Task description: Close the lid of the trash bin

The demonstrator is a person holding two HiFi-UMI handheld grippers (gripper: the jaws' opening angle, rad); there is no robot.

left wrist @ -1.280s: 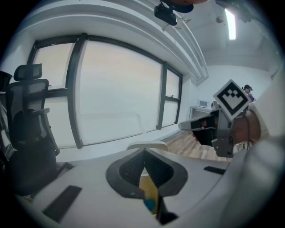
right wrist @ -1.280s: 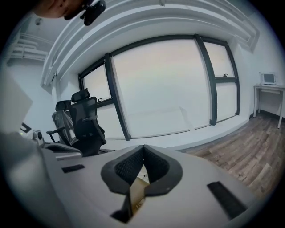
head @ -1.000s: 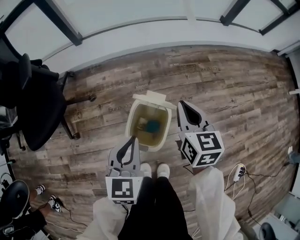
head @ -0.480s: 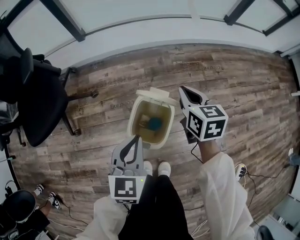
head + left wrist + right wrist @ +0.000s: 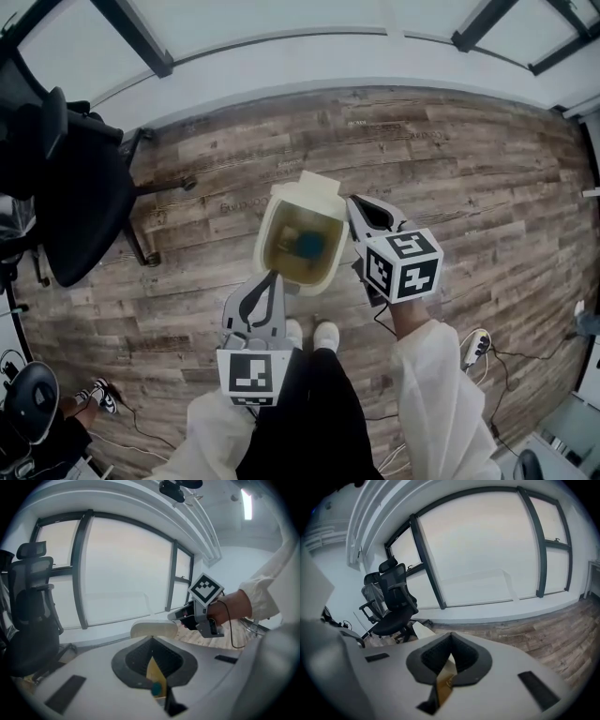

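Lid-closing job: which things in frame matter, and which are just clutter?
Job:
- bin
- its open lid
- right gripper, beside the lid
- left gripper, near the bin's front

Lying about:
- office chair
- power strip on the floor

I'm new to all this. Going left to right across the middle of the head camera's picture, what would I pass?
black office chair → trash bin, lid up → right gripper. The left gripper is lower in the picture and overlaps the bin's width, so it is left out.
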